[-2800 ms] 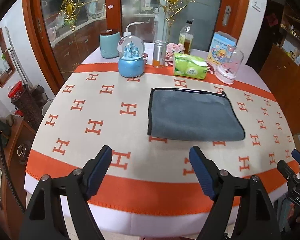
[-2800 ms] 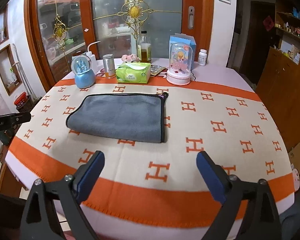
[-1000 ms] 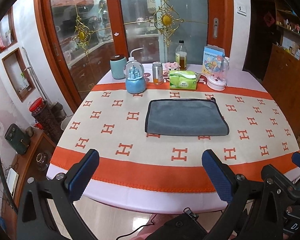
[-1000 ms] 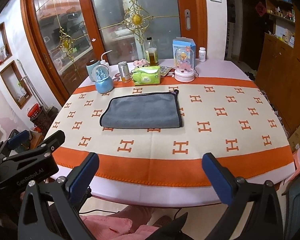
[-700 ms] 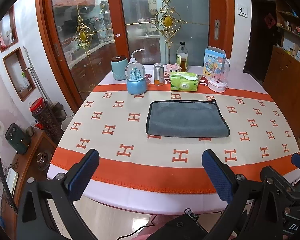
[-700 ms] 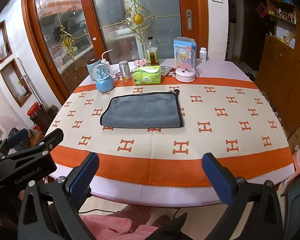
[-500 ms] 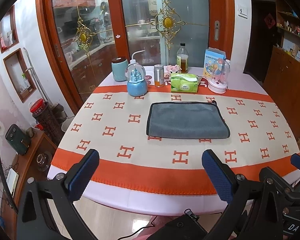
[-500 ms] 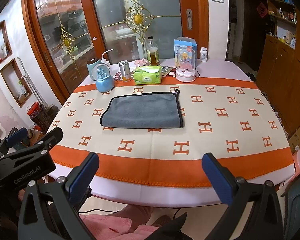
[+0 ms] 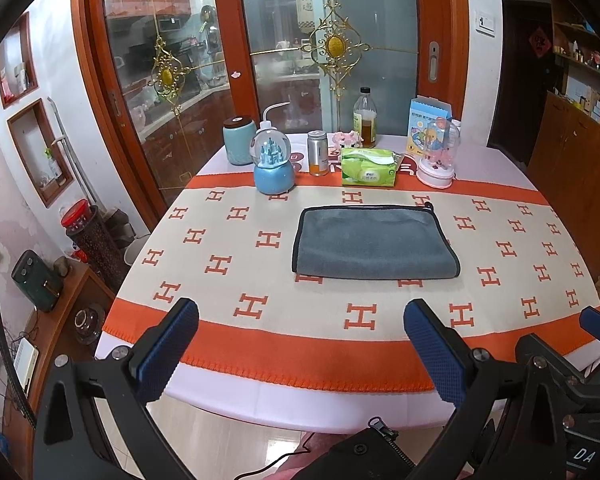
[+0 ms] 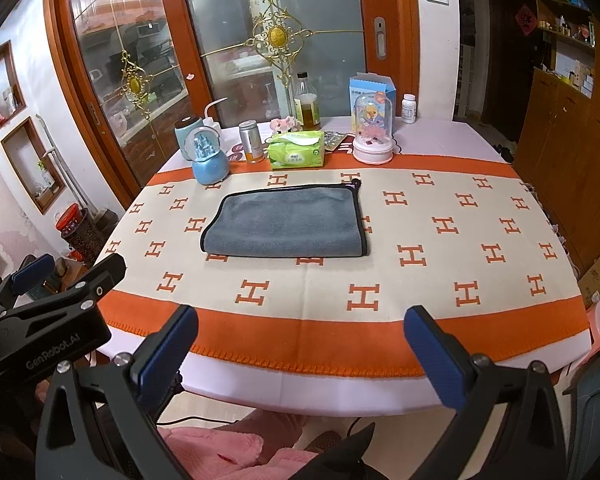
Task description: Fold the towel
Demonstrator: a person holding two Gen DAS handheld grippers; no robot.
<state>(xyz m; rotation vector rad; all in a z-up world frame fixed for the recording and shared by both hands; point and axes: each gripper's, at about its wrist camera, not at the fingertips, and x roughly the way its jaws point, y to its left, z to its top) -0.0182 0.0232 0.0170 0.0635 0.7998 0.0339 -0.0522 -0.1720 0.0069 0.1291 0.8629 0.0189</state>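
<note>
Towel (image 9: 374, 242) lay folded on table (image 9: 500, 336). Left claw (image 9: 300, 344) and right claw (image 10: 300, 350) wide, empty, off table. Fold judged complete; no further grasp needed.

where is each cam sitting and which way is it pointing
Left wrist: rides the left hand-held gripper, off the table's near edge, facing the grey towel; its open blue fingers and the right hand-held gripper at lower right show.
Right wrist: rides the right hand-held gripper, same heading, with the left one at lower left.
Both share the towel, snow globe and tissue pack.
</note>
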